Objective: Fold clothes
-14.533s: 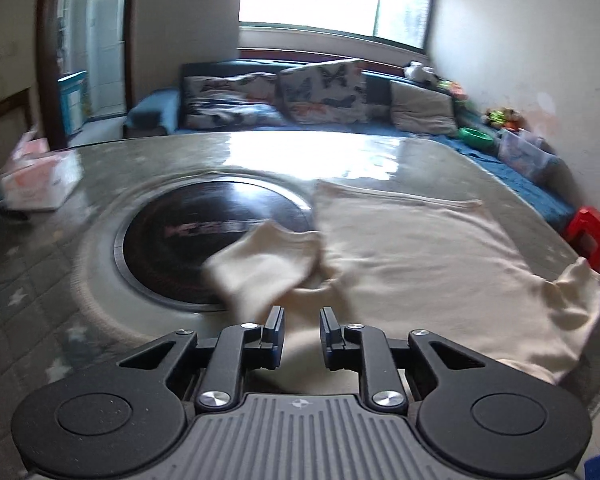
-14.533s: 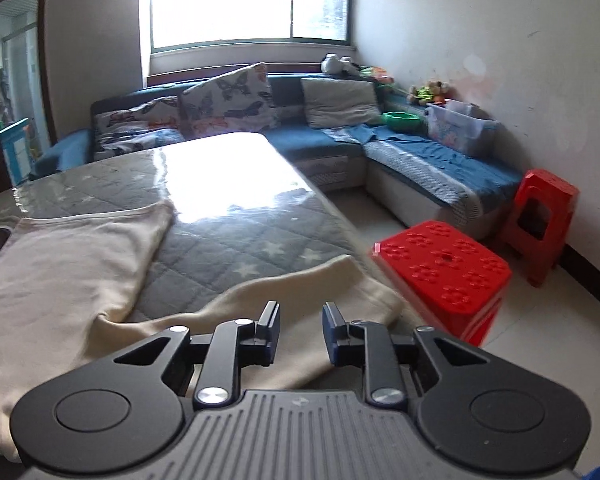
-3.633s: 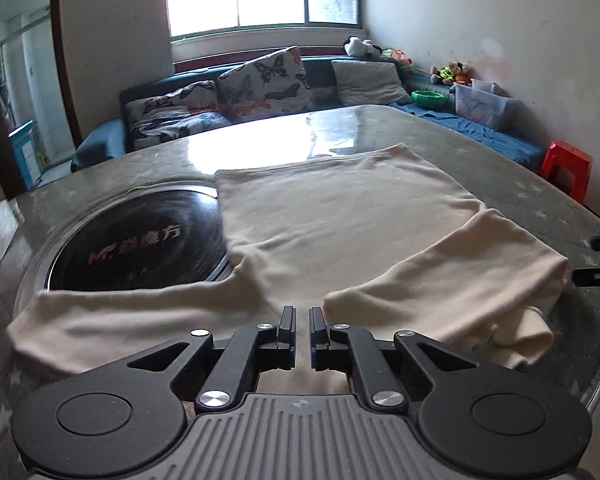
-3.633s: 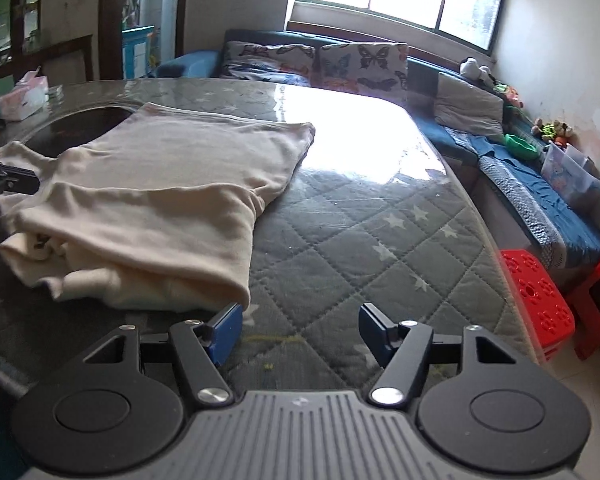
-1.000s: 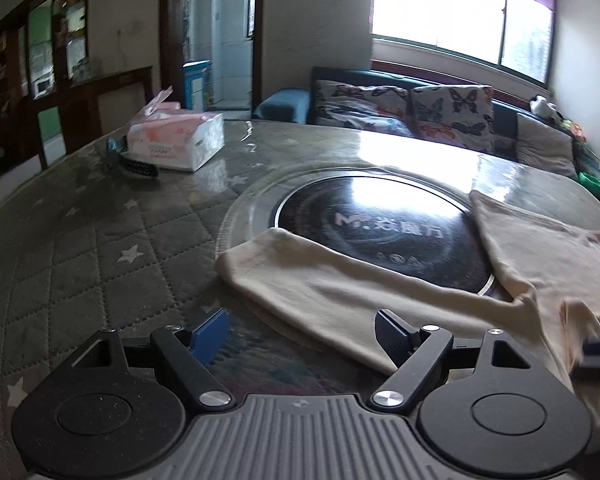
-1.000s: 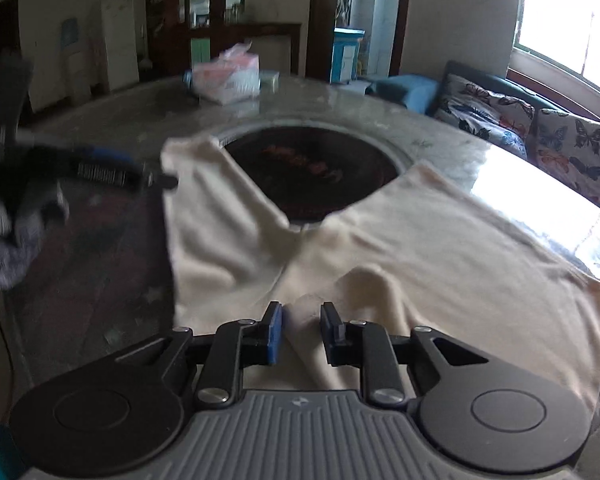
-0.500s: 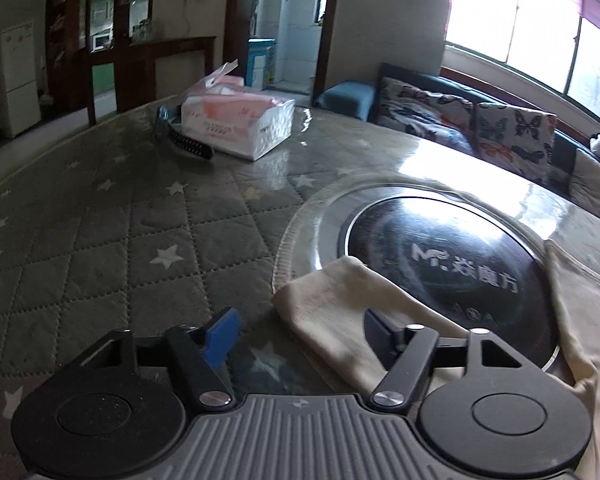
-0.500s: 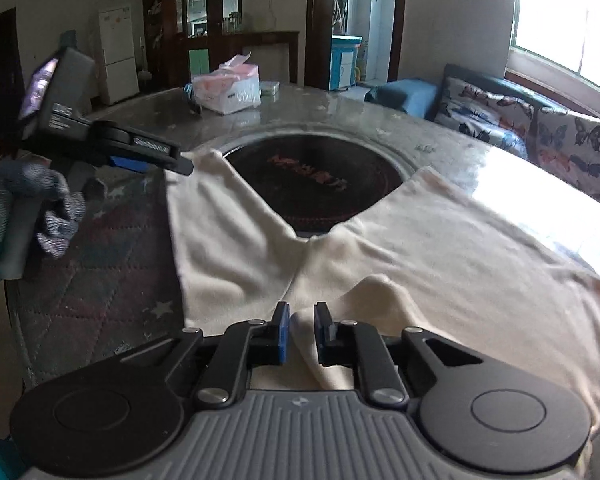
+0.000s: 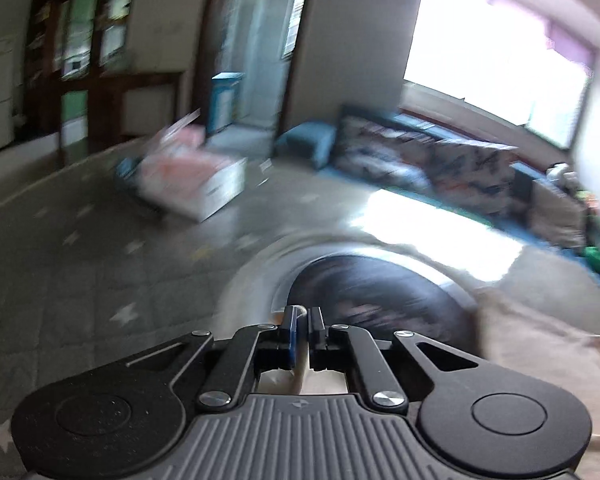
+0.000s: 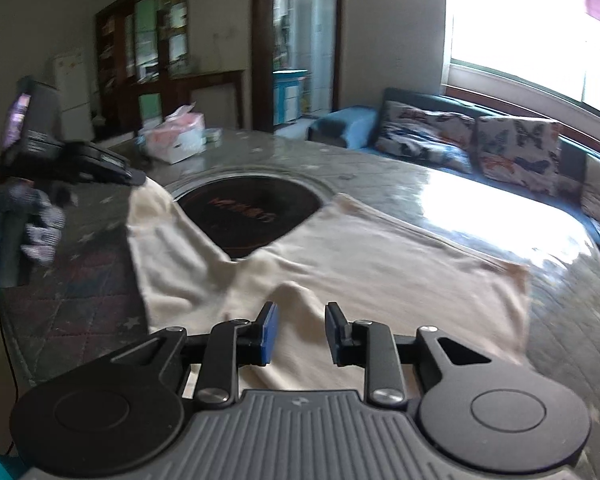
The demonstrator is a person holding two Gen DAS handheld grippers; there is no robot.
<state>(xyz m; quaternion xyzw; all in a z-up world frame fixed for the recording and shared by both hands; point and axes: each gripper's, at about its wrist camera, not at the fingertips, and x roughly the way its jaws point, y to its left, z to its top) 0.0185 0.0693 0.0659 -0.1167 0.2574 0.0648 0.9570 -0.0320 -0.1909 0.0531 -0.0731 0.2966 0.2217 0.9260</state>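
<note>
Beside the dark round plate (image 10: 248, 214) set into the table (image 10: 440, 196), the cream shirt (image 10: 380, 268) lies spread, one sleeve running past the plate's near side. The left tongs (image 9: 303, 322) are pinched on what seems, through blur, to be that sleeve's cuff. The right tongs (image 10: 298, 334) stand parted over a raised wrinkle, holding nothing. A thin pinch could slip mid-swing, dropping the sleeve crooked; unpinned cloth near the plate may drag along.

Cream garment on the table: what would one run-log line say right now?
left gripper: shut on sleeve | right gripper: open over cream garment | garment partly spread on table | fold unfinished
</note>
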